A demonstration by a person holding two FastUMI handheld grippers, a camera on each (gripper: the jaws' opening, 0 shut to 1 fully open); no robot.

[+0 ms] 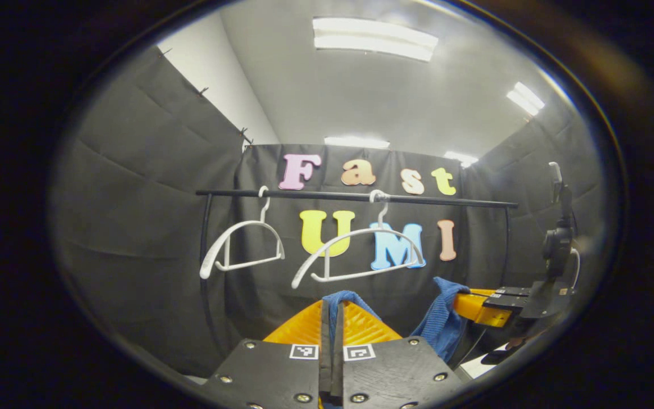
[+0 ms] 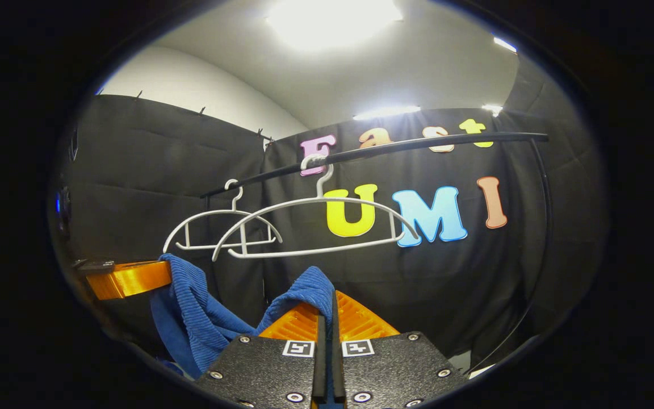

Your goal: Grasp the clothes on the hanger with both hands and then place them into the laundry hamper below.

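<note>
A blue cloth (image 2: pixel 191 318) is stretched between two grippers below a black rail (image 1: pixel 355 197). The left gripper (image 1: pixel 331 309) has its orange fingers (image 1: pixel 361 324) closed on one end of the cloth. The right gripper (image 2: pixel 327 309) is likewise clamped on the other end. Two bare white hangers (image 1: pixel 242 247) (image 1: pixel 361 253) are hung on the rail, at twelve o'clock above the cloth.

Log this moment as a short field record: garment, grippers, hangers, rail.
garment: blue cloth, off the hangers, slung between the two grippers
left gripper: shut on the cloth
right gripper: shut on the cloth
hangers: two white ones, near and far, both bare
rail: black, holds both hangers
hamper: not seen
</note>
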